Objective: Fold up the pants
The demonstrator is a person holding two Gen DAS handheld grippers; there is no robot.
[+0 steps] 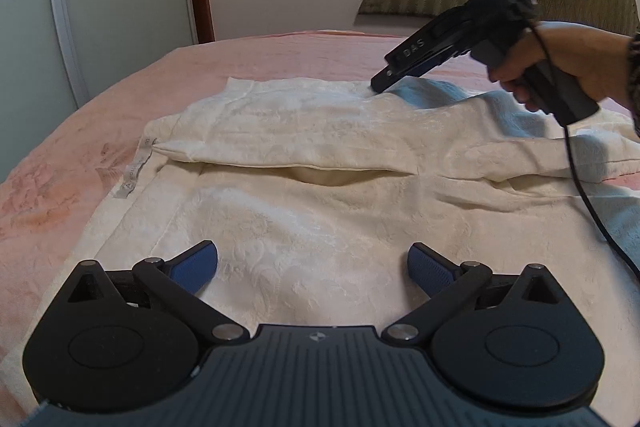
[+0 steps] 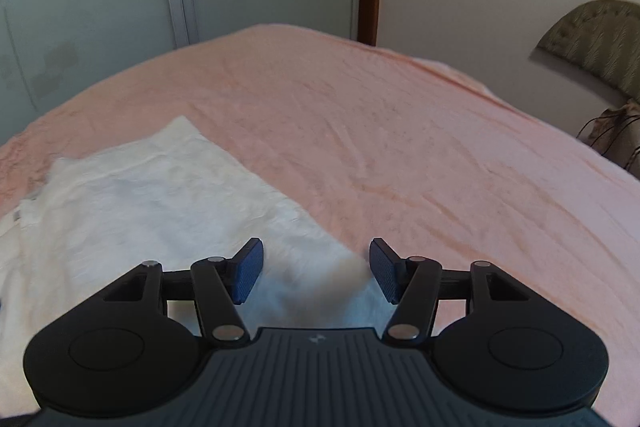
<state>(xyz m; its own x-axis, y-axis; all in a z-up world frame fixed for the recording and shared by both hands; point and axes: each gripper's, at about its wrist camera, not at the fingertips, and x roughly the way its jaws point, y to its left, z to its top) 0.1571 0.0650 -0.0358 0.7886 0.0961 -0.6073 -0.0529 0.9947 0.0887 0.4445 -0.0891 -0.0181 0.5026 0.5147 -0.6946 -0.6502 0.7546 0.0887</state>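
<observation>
The cream pants (image 1: 304, 163) lay mid-frame on the pink bed (image 1: 280, 55). Left tongs (image 1: 313, 267) gaped, released, low over them; right tongs (image 2: 316, 271), tilted downward at upper right, were likewise released.

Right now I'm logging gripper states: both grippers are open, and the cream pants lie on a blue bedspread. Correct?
Not quite: the bedspread is pink, not blue, as the right wrist view shows. The rest holds: the left gripper and right gripper are open, and the cream pants lie on it.
</observation>
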